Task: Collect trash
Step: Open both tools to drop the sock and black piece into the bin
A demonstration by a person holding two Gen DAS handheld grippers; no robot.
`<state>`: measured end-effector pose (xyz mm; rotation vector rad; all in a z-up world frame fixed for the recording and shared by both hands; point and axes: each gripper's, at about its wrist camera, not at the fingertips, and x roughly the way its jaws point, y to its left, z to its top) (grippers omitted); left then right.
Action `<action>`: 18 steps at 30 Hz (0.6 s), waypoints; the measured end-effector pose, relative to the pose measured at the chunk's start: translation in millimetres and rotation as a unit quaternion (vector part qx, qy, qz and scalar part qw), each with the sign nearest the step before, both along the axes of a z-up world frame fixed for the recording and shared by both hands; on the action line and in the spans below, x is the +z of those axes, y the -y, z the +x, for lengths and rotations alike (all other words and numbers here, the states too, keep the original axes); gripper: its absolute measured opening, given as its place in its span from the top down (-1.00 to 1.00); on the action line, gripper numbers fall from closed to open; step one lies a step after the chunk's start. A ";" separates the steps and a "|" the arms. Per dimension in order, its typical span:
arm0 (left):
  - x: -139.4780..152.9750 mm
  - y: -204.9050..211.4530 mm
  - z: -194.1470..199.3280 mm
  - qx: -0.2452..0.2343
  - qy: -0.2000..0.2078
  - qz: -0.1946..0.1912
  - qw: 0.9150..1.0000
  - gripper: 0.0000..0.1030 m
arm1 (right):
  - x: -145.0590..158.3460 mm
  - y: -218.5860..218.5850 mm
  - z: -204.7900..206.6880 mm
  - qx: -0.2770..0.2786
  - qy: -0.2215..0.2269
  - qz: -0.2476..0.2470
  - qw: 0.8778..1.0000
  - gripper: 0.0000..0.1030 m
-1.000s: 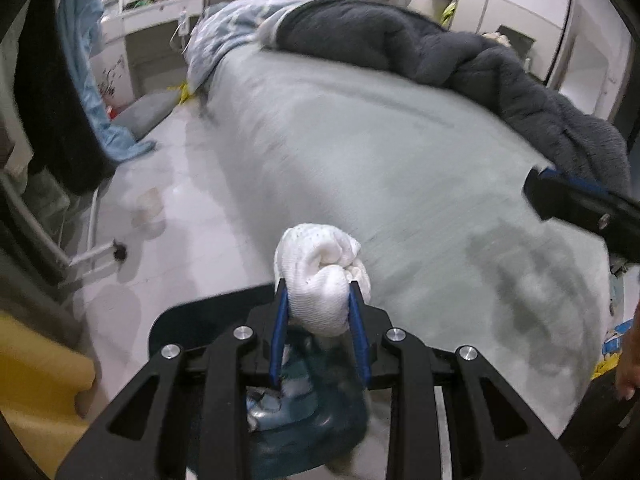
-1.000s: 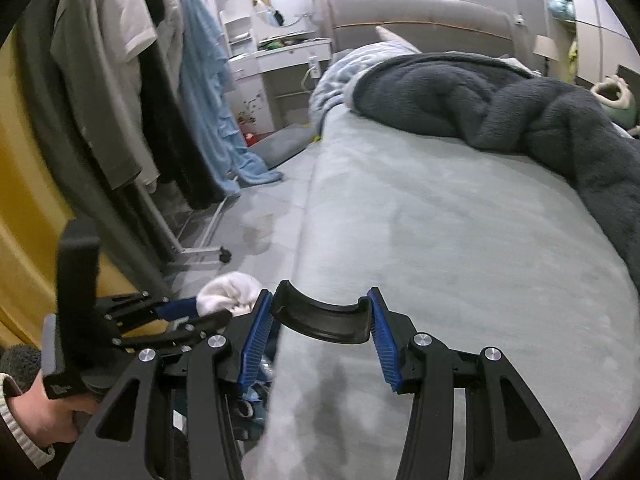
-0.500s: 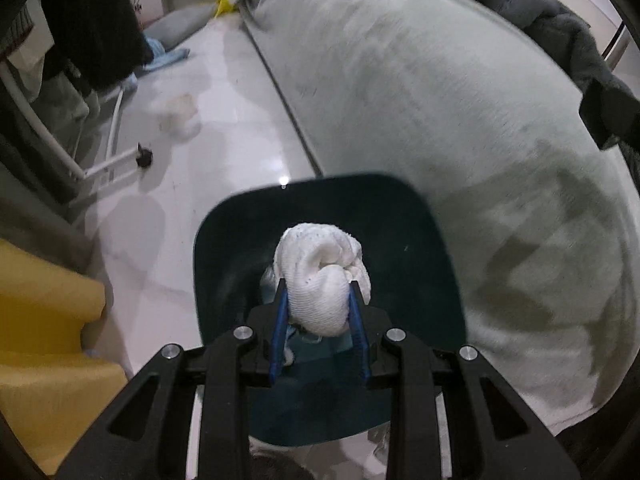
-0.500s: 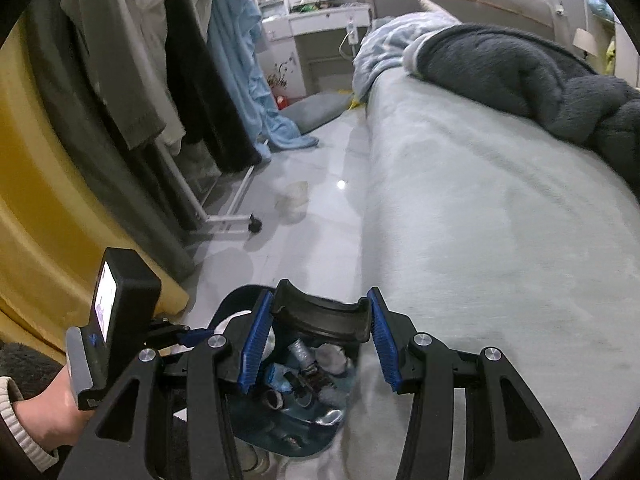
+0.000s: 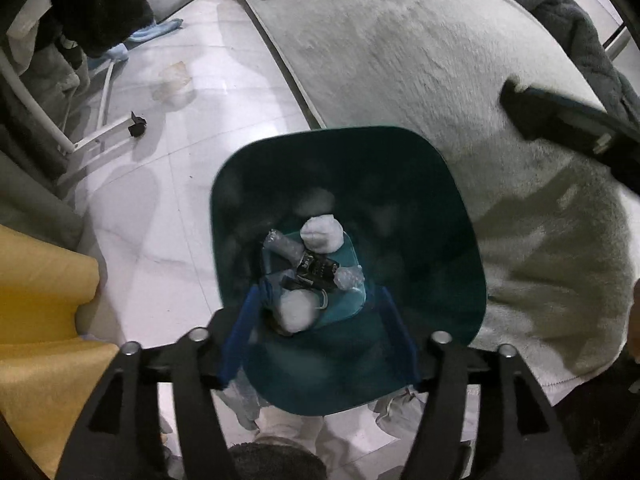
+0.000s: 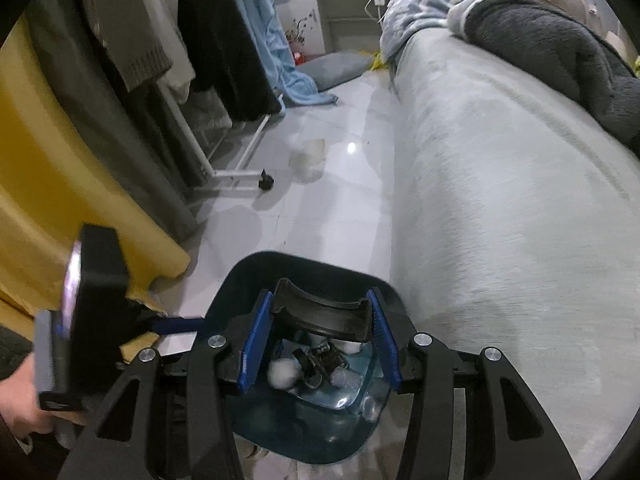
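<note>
A teal trash bin (image 5: 420, 200) stands on the floor beside the bed. My left gripper (image 5: 318, 336) hangs right over it, pointing steeply down. Its jaws are opening and nothing is between them. A white crumpled wad (image 5: 296, 312) is down in the bin below them, with a second white wad (image 5: 322, 234), a black wrapper (image 5: 316, 270) and bits of clear plastic. My right gripper (image 6: 319, 304) hovers over the same bin (image 6: 256, 268), shut on a curved black plastic piece (image 6: 320, 320). From there the left gripper (image 6: 176, 324) shows at lower left.
The bed with its grey cover (image 6: 500, 200) runs along the right, a dark blanket (image 6: 560, 52) on it. A clothes rack with a wheeled foot (image 6: 265, 179) and yellow fabric (image 6: 60, 208) stand on the left. A clear scrap (image 6: 310, 152) lies on the white floor.
My left gripper sank over the bin and its jaws parted, and the white wad it held dropped into the bin. My right gripper moved above the bin, still holding the black piece.
</note>
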<state>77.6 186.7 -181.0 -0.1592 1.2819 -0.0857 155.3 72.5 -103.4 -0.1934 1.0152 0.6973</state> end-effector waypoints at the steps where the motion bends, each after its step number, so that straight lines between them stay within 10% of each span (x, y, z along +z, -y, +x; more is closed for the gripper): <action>1: 3.1 -2.5 -2.1 0.002 0.005 0.004 1.000 -0.36 | -3.2 -1.6 -0.1 0.002 -0.002 -0.005 1.000 0.05; 18: 68.4 -34.9 -18.0 0.067 0.143 0.062 0.986 -0.46 | -52.5 -30.3 -0.3 0.017 -0.048 -0.070 0.996 0.05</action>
